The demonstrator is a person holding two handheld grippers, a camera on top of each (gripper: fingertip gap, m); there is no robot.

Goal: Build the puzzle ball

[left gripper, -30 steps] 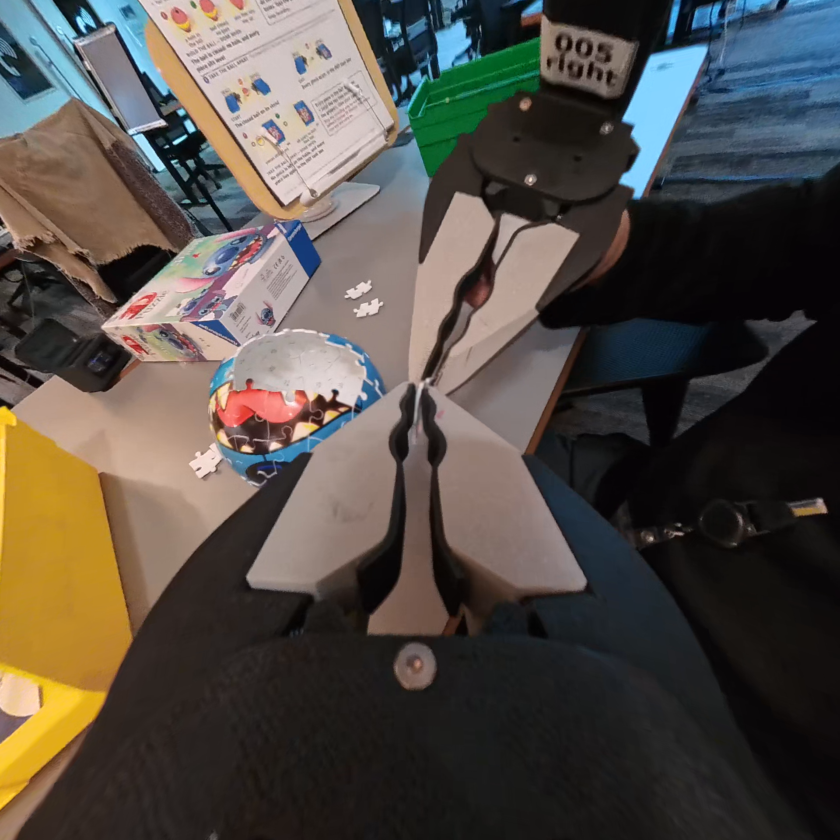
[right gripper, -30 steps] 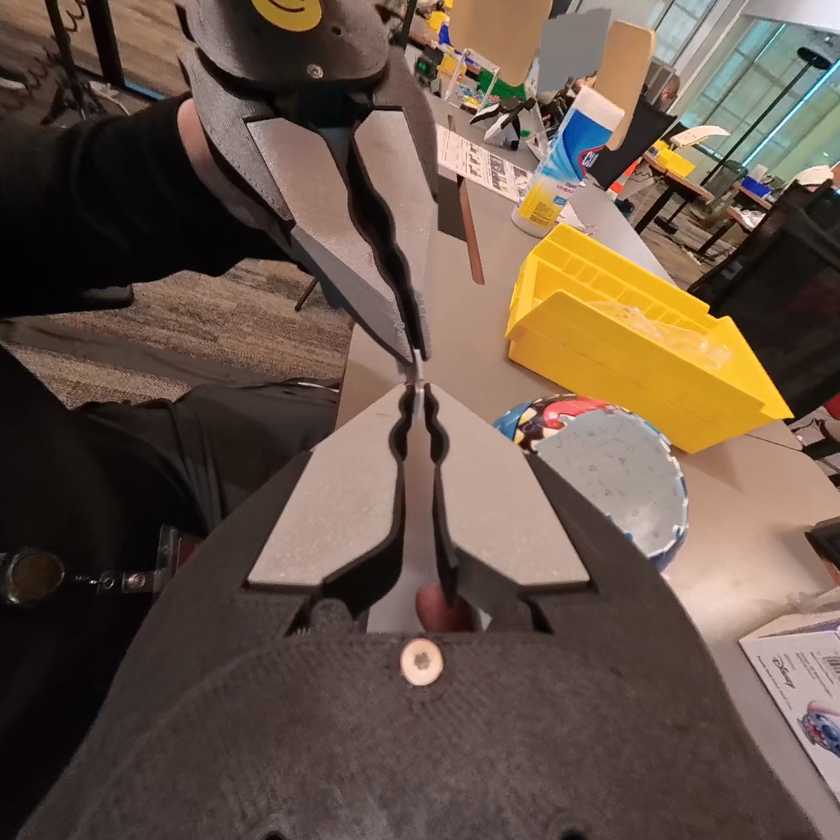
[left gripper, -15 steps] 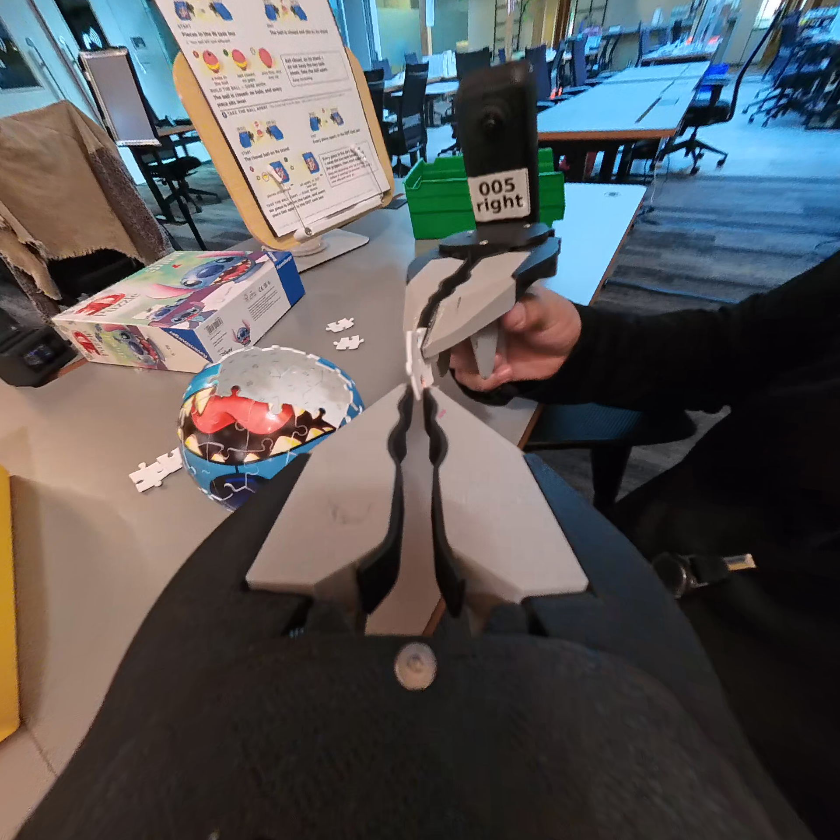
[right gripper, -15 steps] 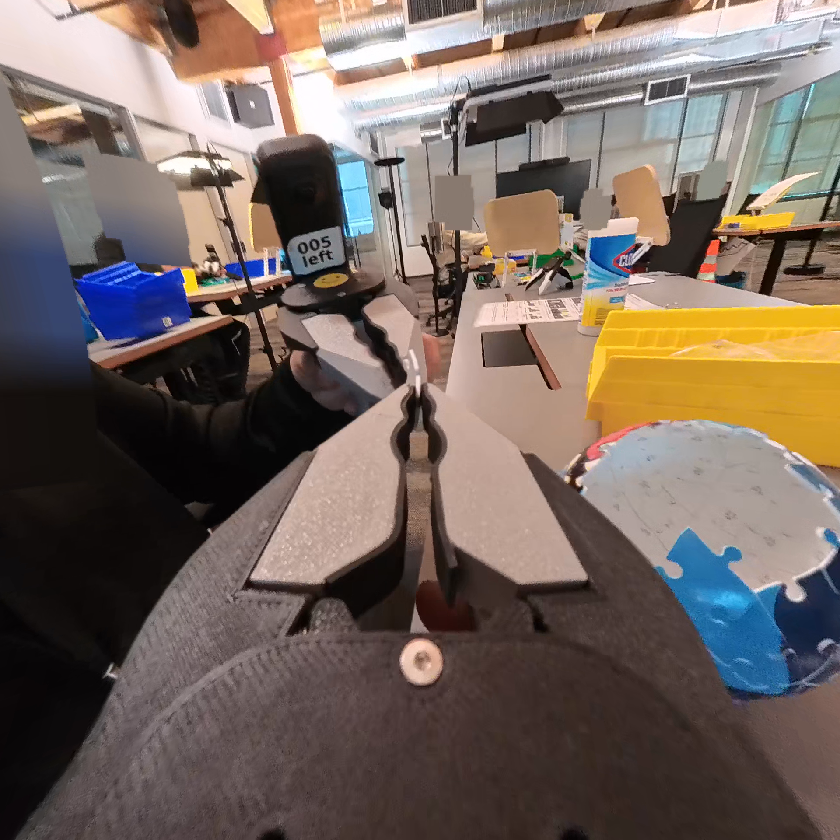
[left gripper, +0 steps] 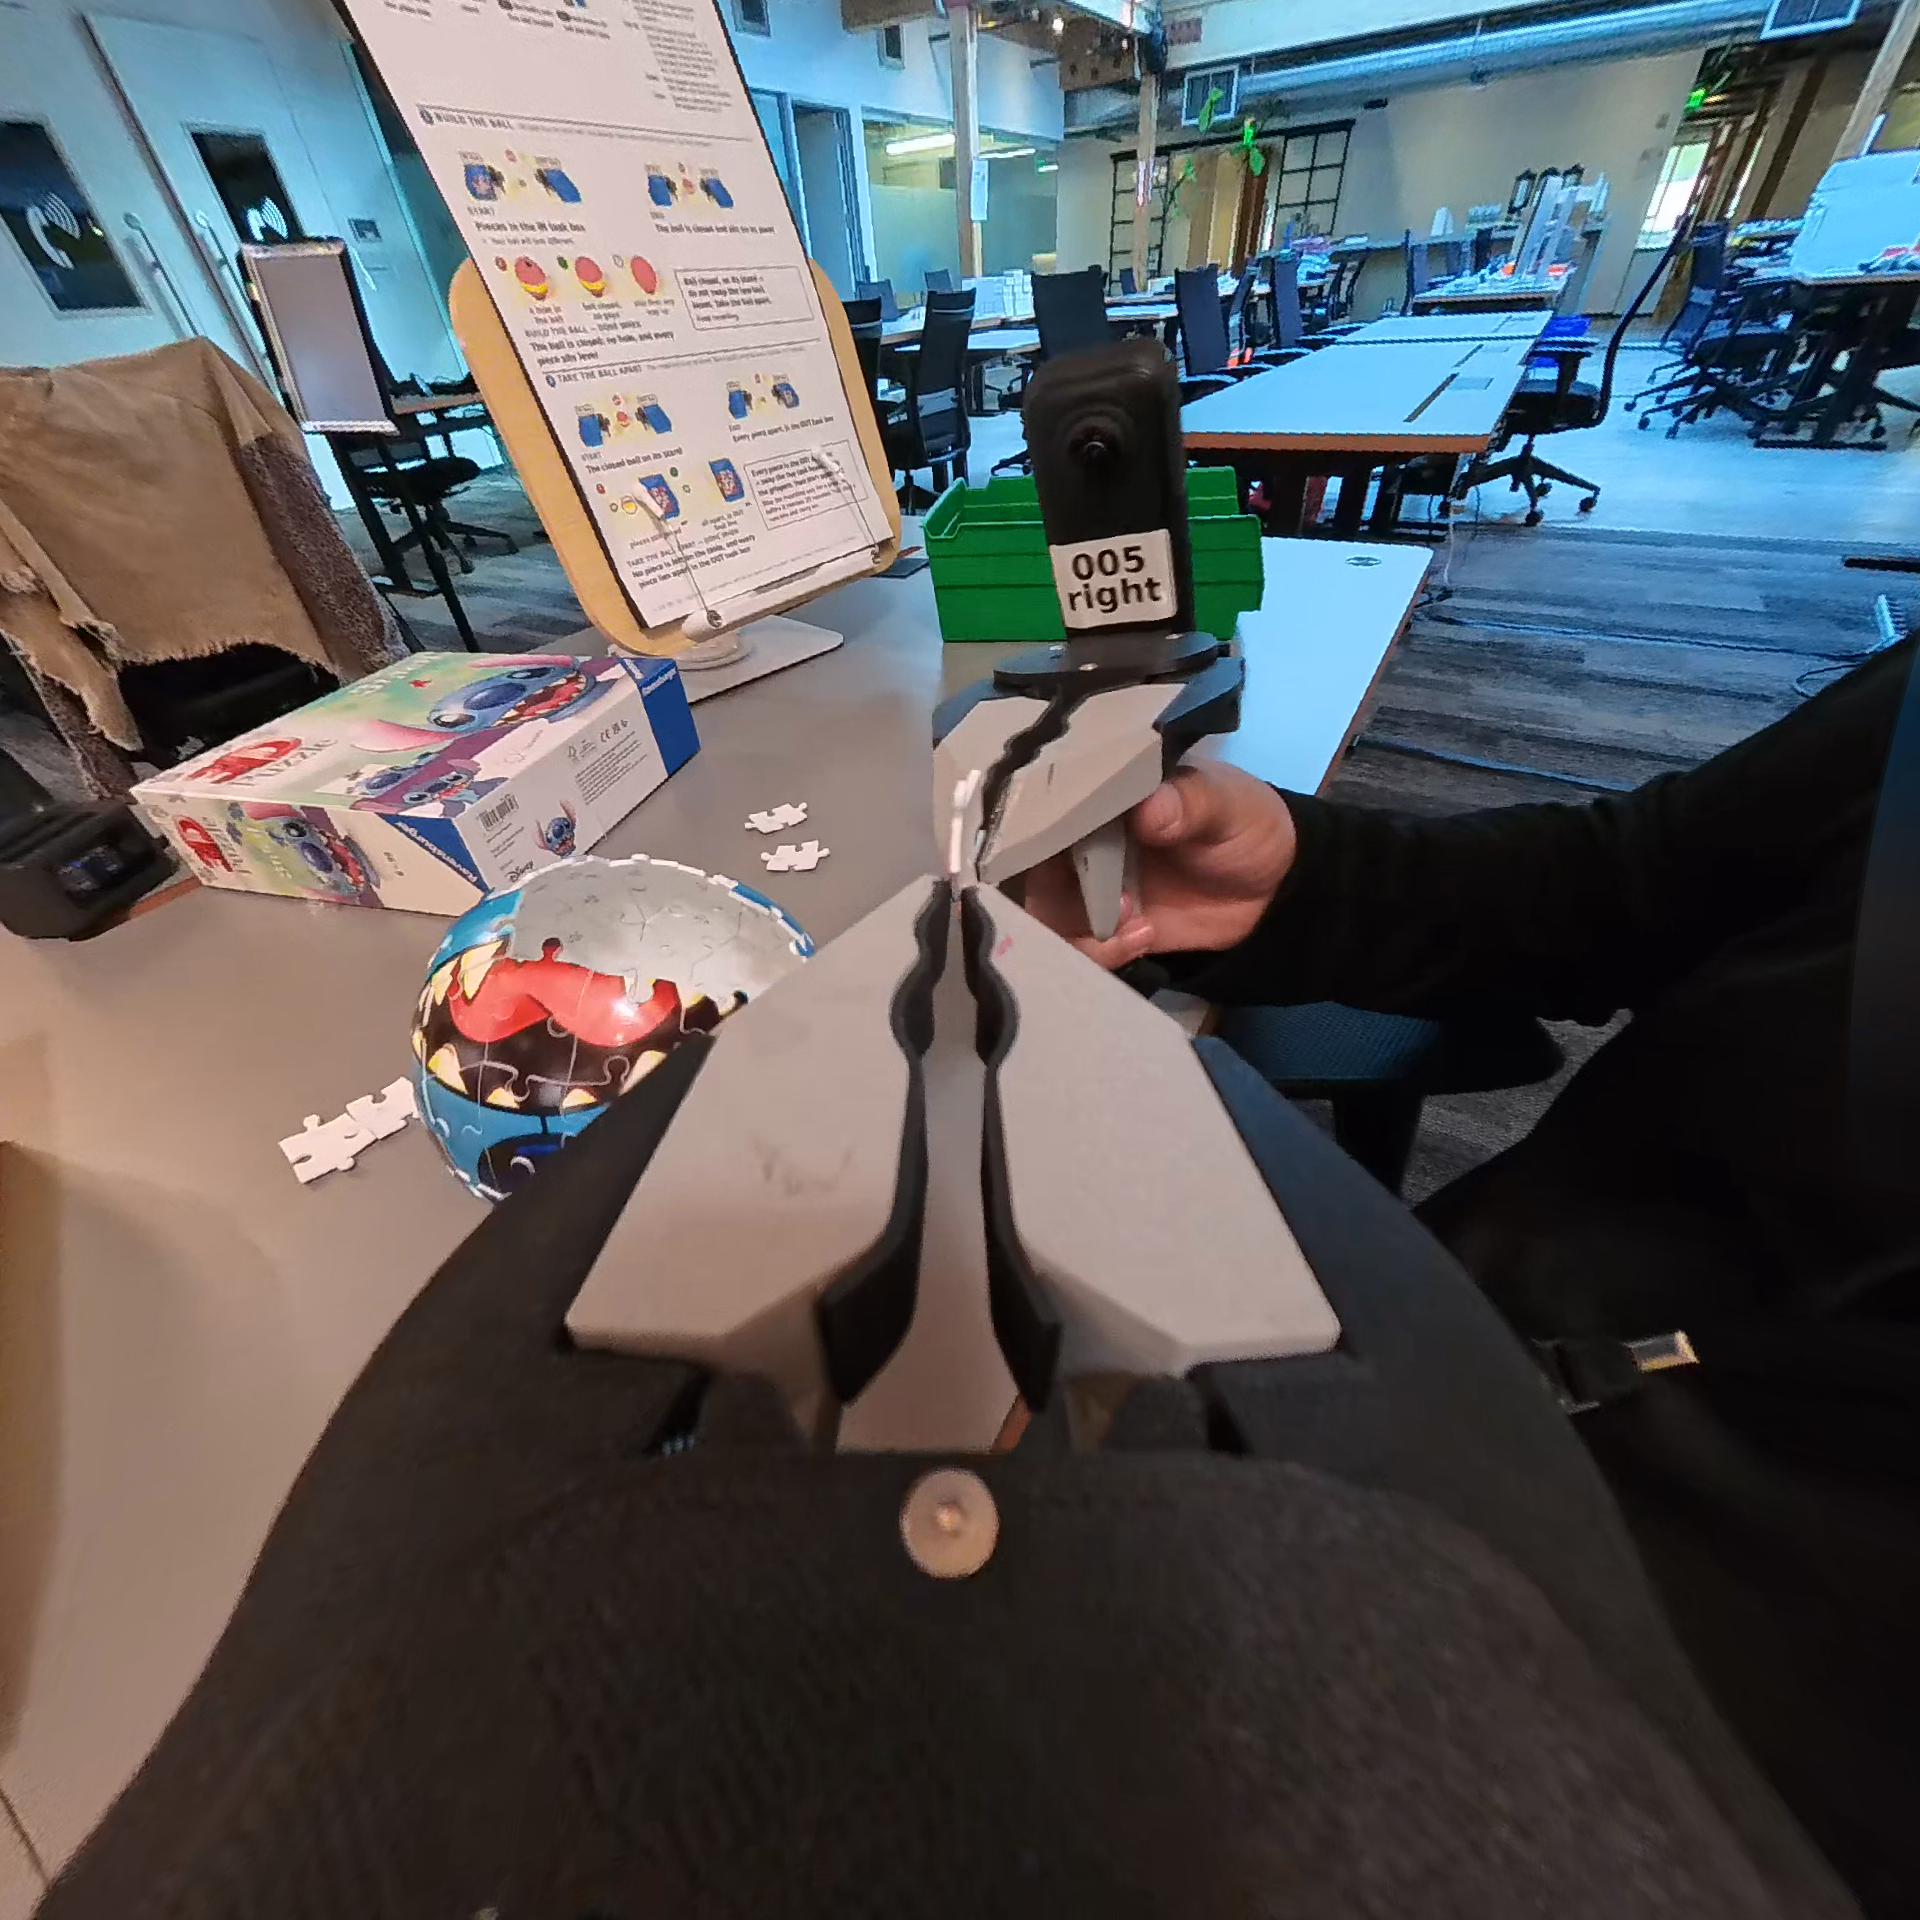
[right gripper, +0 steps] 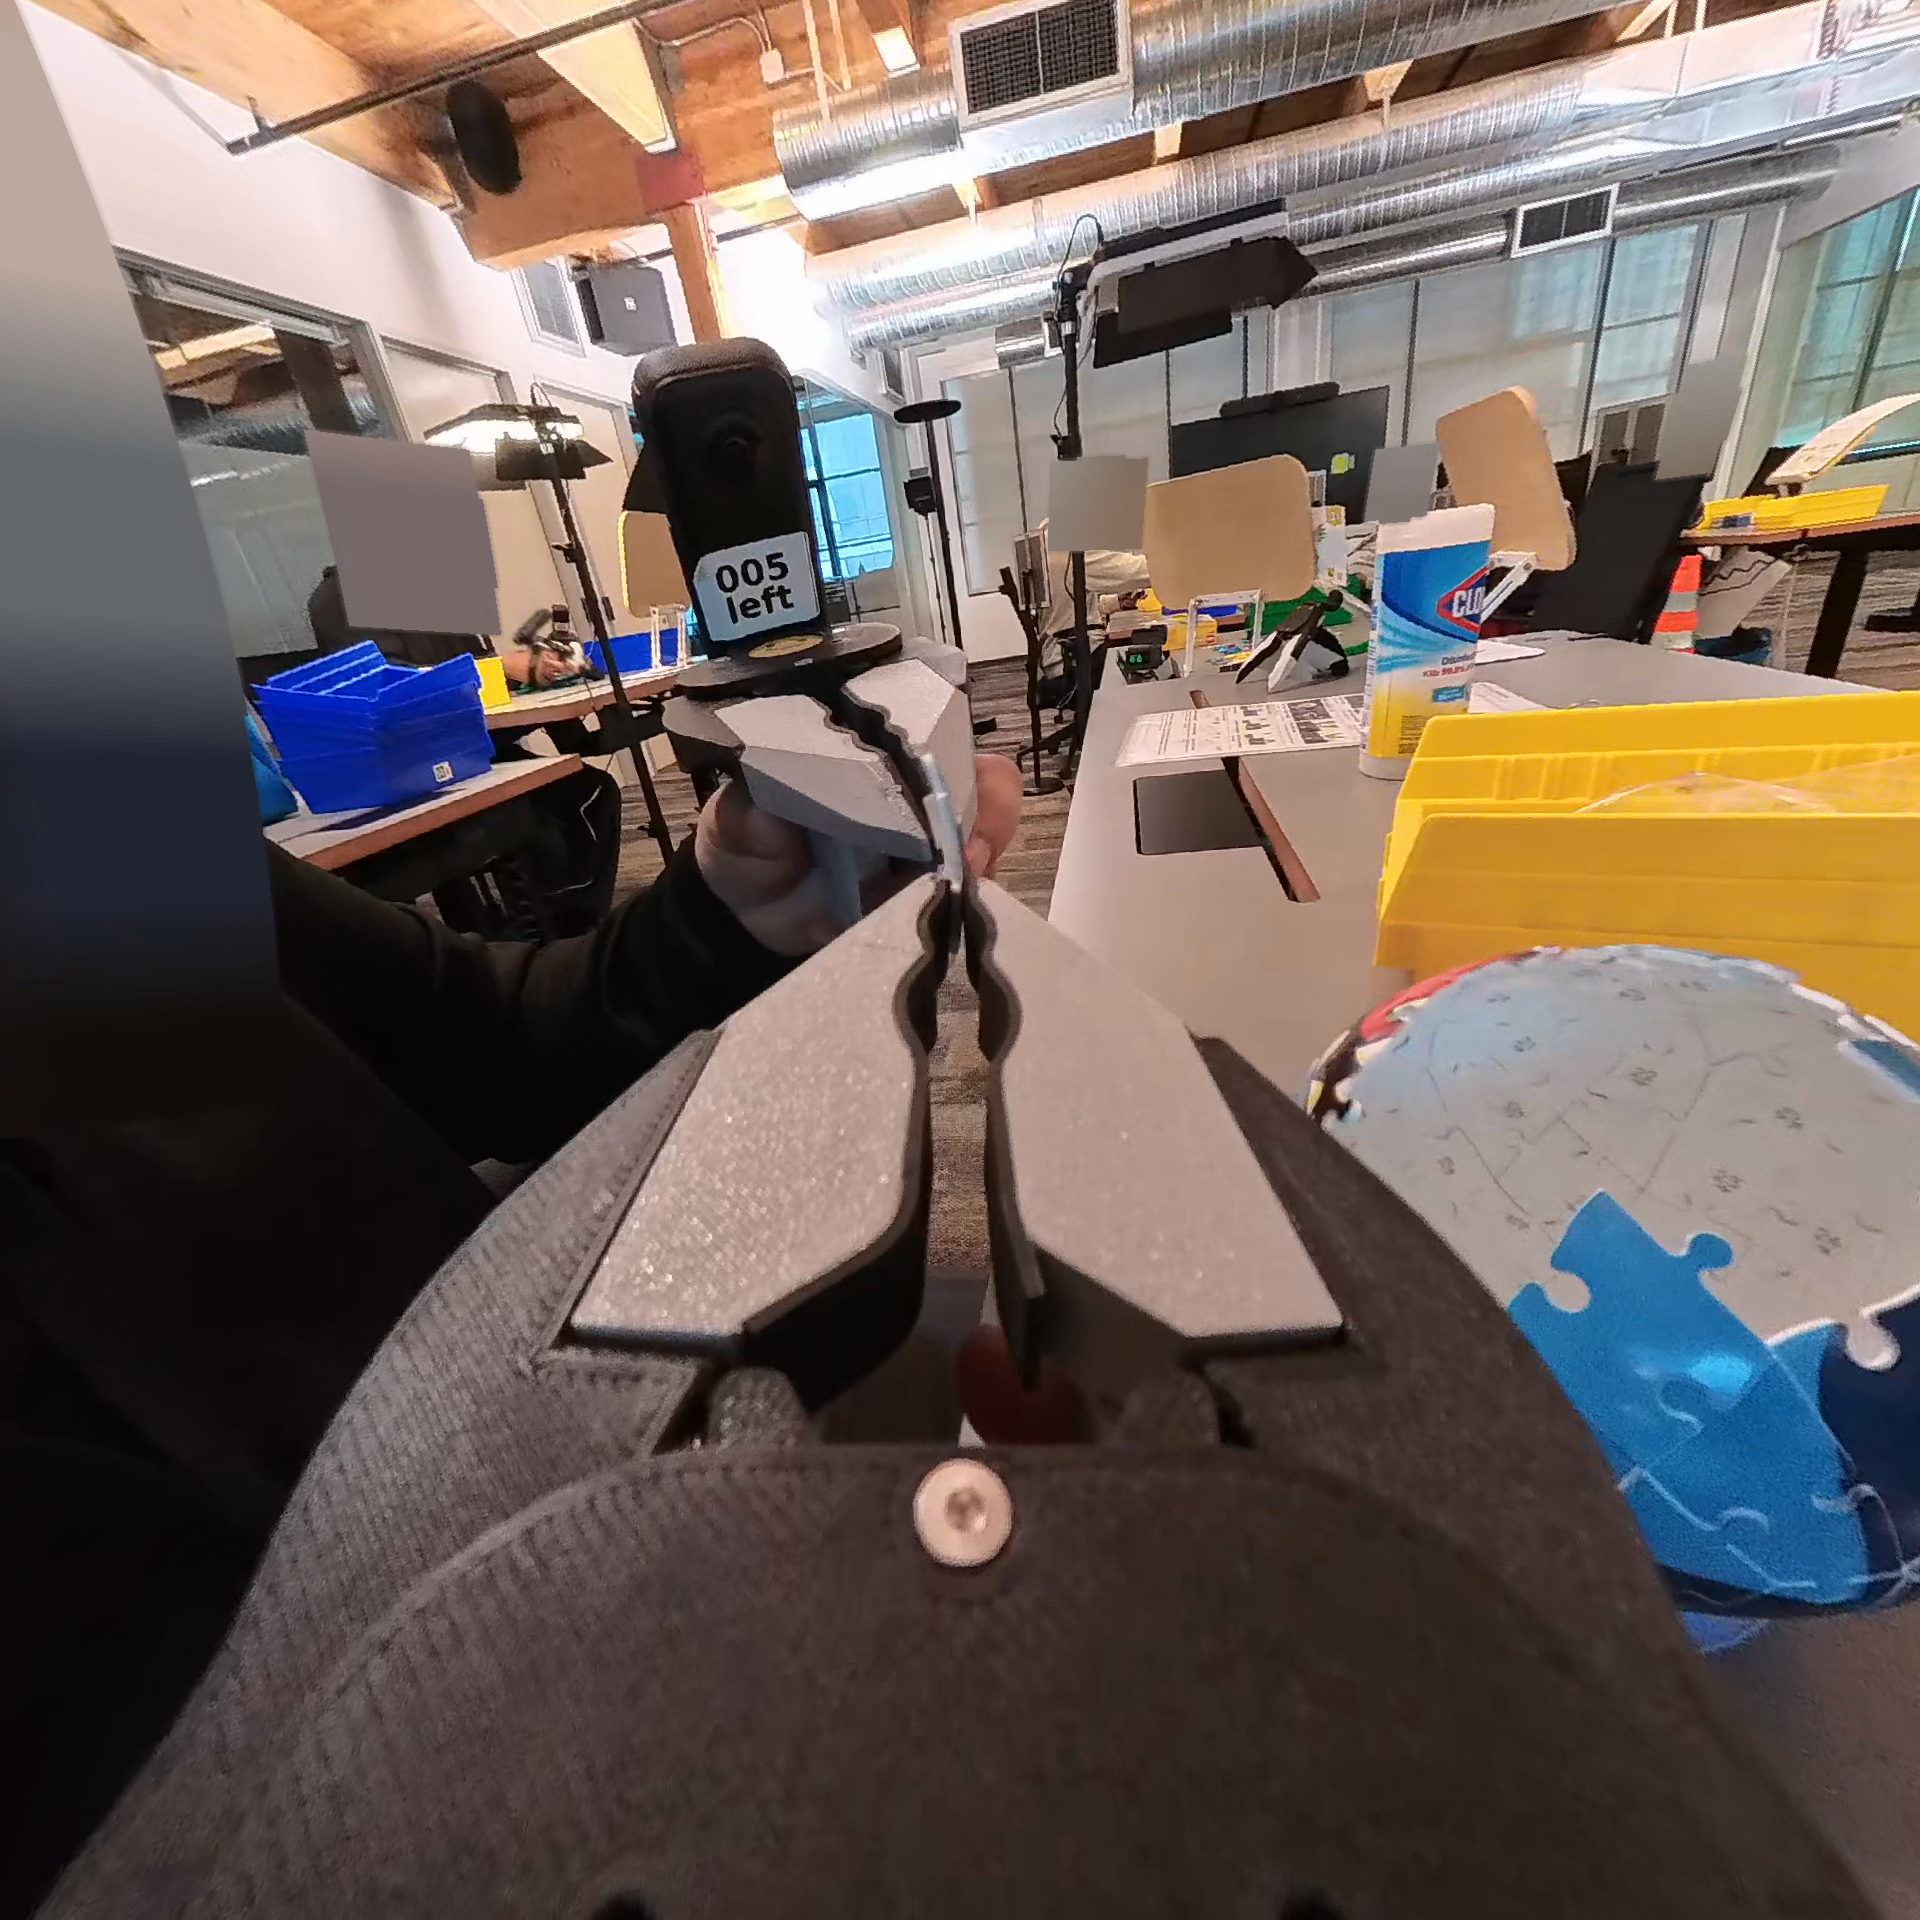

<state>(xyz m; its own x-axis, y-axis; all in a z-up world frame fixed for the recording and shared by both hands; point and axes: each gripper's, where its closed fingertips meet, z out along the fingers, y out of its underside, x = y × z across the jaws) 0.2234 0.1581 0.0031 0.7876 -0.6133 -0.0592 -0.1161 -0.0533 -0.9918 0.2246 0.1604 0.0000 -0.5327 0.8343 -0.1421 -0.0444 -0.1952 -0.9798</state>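
Two hand-held grippers are meeting tip to tip above the surface — the right hand-held gripper clamping a white puzzle piece; the left hand-held gripper nearly closed beside it; the puzzle ball sitting just to the left.

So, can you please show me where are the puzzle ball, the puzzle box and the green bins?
puzzle ball [left gripper: 566, 1023]: left wrist view, on its red and black printed side.
puzzle box [left gripper: 416, 774]: left wrist view, on its top face.
green bins [left gripper: 987, 566]: left wrist view, on the front wall.
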